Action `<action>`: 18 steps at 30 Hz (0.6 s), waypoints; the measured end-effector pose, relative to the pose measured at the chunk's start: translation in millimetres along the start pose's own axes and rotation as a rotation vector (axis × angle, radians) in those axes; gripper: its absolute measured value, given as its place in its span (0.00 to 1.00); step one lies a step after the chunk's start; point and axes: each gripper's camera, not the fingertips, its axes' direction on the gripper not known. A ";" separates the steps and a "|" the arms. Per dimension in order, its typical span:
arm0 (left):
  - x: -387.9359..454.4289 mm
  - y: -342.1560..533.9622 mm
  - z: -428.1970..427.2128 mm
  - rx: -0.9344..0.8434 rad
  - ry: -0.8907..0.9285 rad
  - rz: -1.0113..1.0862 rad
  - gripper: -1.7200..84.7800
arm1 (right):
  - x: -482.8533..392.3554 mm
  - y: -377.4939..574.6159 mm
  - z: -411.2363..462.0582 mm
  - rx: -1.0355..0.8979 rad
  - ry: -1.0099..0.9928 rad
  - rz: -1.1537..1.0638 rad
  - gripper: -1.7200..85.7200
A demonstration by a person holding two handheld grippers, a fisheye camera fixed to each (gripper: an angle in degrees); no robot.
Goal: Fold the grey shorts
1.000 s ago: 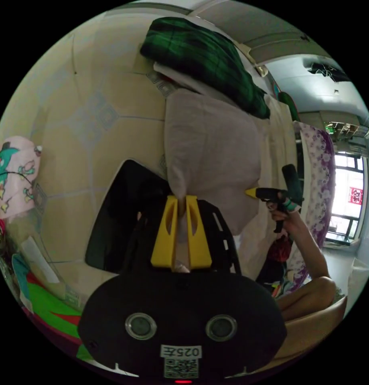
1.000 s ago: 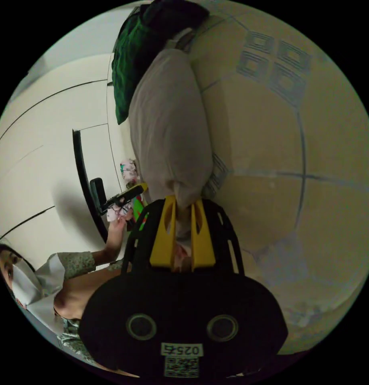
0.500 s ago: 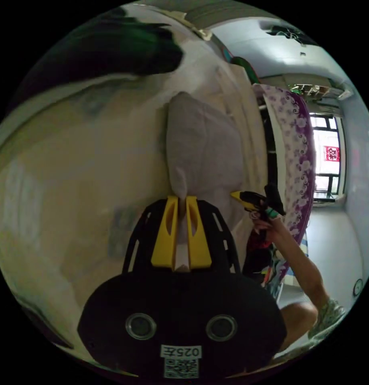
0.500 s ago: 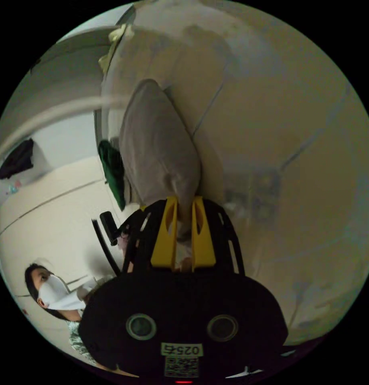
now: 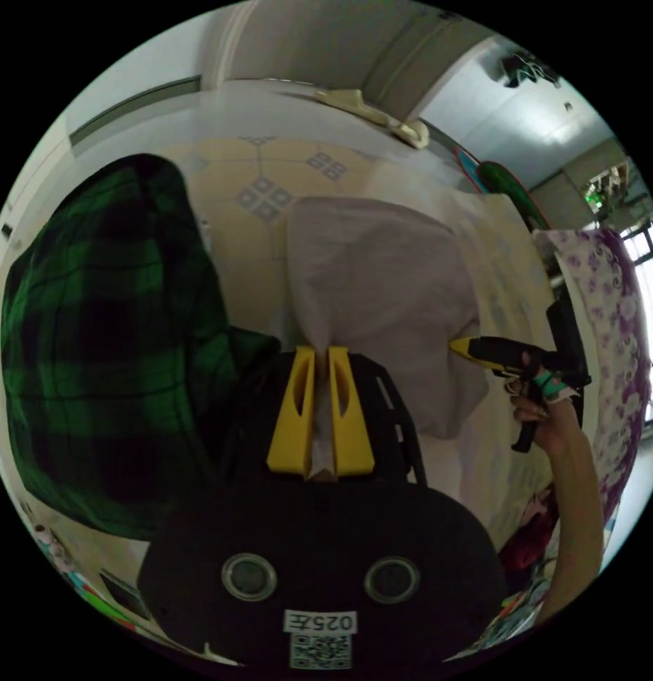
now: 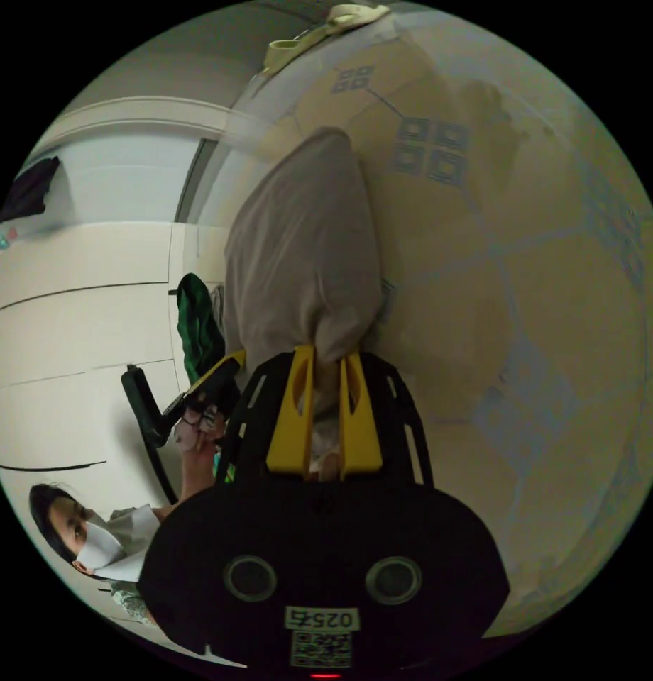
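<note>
Left gripper view: left gripper (image 5: 321, 349) is pinched tight on the grey shorts (image 5: 383, 298), which hang just past its tips. Right gripper view: right gripper (image 6: 325, 349) likewise clamps the shorts' bunched edge. That thin bite could slip free.

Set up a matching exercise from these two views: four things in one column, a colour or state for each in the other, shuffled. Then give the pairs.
Things:
1. left gripper
2. soft grey fabric shorts
3. large checked cloth
4. patterned curtain

Colour or state:
A. green and black
B. purple and white
C. held at two spots, by this gripper and by the right gripper
D. yellow fingers closed on cloth

Pairs: 1-D, 2-C, 3-A, 4-B
</note>
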 end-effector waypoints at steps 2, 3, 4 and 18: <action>10.0 7.1 4.1 0.015 -0.038 -0.014 0.01 | -21.8 -9.5 1.1 0.018 0.069 -0.046 0.09; 14.3 9.2 5.4 0.016 -0.052 -0.006 0.01 | -26.1 -11.1 0.9 0.014 0.086 -0.055 0.09; 21.1 14.2 7.3 0.026 -0.069 -0.002 0.01 | -33.5 -13.5 1.1 0.000 0.109 -0.069 0.09; 83.4 128.4 4.5 0.253 -0.103 0.229 0.02 | -30.2 139.9 -38.3 0.225 0.039 -0.042 0.20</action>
